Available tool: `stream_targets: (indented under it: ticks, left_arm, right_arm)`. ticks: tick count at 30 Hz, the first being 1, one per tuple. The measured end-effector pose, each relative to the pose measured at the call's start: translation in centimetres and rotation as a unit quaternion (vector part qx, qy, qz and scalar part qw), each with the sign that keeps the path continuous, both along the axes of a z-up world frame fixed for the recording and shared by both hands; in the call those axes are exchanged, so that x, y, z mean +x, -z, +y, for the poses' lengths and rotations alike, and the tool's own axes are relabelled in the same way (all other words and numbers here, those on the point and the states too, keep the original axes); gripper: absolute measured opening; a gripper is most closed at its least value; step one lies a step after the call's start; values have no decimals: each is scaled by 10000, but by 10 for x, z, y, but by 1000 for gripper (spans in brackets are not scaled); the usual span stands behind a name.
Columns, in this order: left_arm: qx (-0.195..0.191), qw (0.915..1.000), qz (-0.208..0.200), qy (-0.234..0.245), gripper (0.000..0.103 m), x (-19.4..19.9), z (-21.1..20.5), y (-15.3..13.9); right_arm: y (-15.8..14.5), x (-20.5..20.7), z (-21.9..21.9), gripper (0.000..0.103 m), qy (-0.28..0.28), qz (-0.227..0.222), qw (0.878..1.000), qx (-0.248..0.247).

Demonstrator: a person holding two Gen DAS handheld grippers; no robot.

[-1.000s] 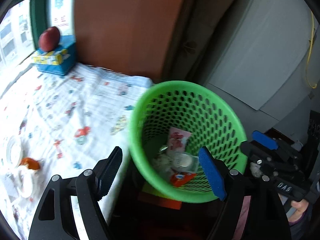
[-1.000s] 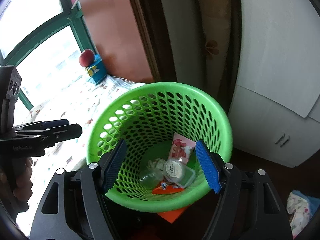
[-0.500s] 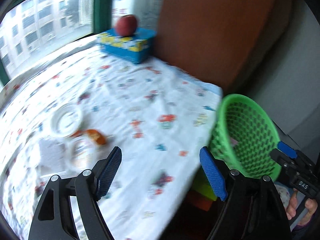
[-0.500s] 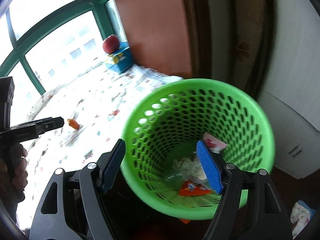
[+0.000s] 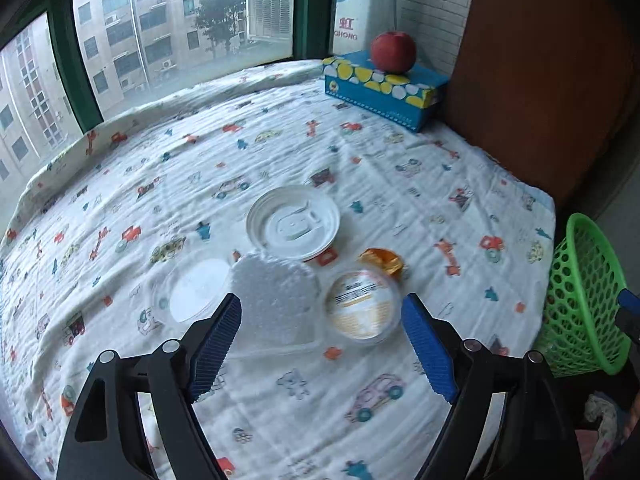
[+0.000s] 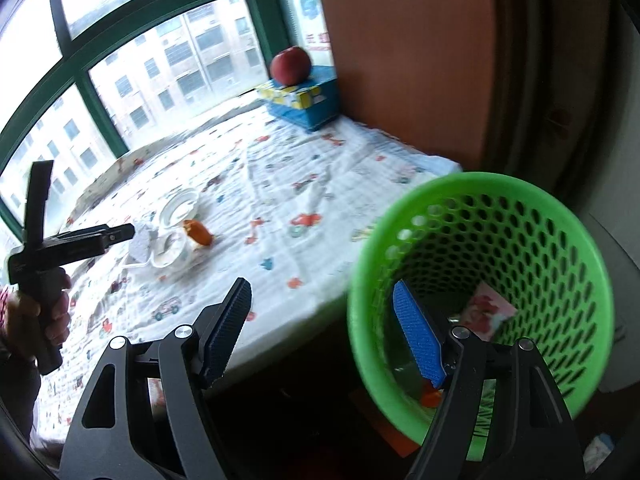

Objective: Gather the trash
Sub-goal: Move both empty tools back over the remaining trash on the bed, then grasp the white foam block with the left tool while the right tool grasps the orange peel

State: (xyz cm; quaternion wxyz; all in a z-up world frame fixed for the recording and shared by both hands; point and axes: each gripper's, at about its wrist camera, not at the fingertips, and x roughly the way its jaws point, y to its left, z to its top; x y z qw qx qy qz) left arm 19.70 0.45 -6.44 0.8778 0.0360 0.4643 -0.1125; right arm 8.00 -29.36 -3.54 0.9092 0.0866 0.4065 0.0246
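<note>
Trash items lie clustered on the patterned tabletop cloth: a white plastic lid, a white foam piece just in front of it, a clear round lid to the left of the foam, a clear cup with a printed label to its right, and an orange wrapper touching the cup's far side. Left tool hovers above the foam and cup with its blue-padded fingers wide apart, holding nothing. Right tool is likewise spread and empty; its right finger sits inside the rim of the green perforated basket, which stands off the tabletop's edge and contains a pink-and-white packet and other refuse. At the far corner, a red apple rests on a blue tissue box beside the window.
</note>
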Motion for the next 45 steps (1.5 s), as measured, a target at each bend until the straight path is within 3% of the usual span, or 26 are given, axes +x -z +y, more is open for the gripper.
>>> stream_targets:
  ticks: [6, 23, 31, 45]
  left_arm:
    - [-107, 9999, 124, -14, 79, 8, 17, 19]
    - [188, 9996, 151, 146, 79, 33, 14, 45]
    - [165, 9997, 198, 55, 63, 39, 16, 51]
    - [-451, 9988, -89, -180, 62, 23, 40, 15]
  right_arm:
    - [6, 16, 25, 73, -243, 87, 9997, -15]
    - [18, 45, 59, 73, -580, 249, 9980, -10]
    - [23, 53, 66, 73, -675, 306, 9972, -14]
    - [34, 82, 94, 73, -966, 437, 9942, 191]
